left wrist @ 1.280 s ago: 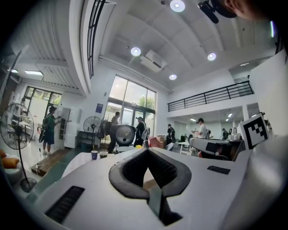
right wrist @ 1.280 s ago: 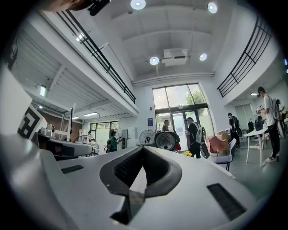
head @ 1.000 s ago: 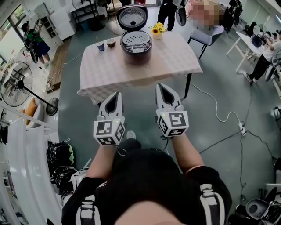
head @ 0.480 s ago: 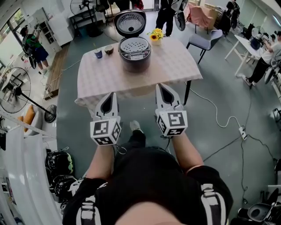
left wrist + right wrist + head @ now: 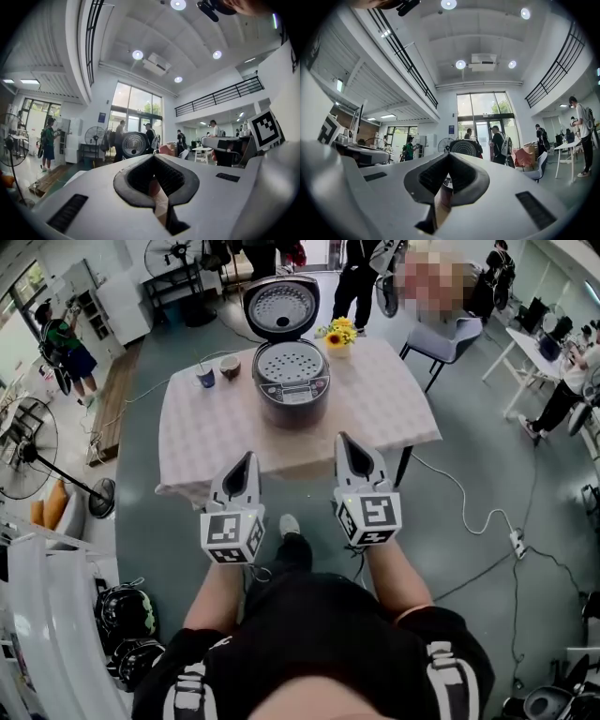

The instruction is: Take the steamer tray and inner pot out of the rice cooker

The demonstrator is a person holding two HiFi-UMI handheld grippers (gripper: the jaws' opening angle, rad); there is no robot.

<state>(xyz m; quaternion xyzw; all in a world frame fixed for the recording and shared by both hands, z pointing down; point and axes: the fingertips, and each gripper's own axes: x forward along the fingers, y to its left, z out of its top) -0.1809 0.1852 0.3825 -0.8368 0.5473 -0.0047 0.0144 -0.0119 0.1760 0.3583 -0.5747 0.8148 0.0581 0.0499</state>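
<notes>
Facing the checked table, a person holds the left gripper and right gripper near its front edge, each with jaws pressed together on nothing. At the table's middle sits the rice cooker, lid raised, steamer tray in its mouth. A blue cup, bowl and yellow flowers line the table's far side.

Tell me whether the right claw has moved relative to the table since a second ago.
Yes. The right claw has advanced toward the rice cooker: its tip now overlaps the table past its near edge, nearer the cooker than before.
</notes>
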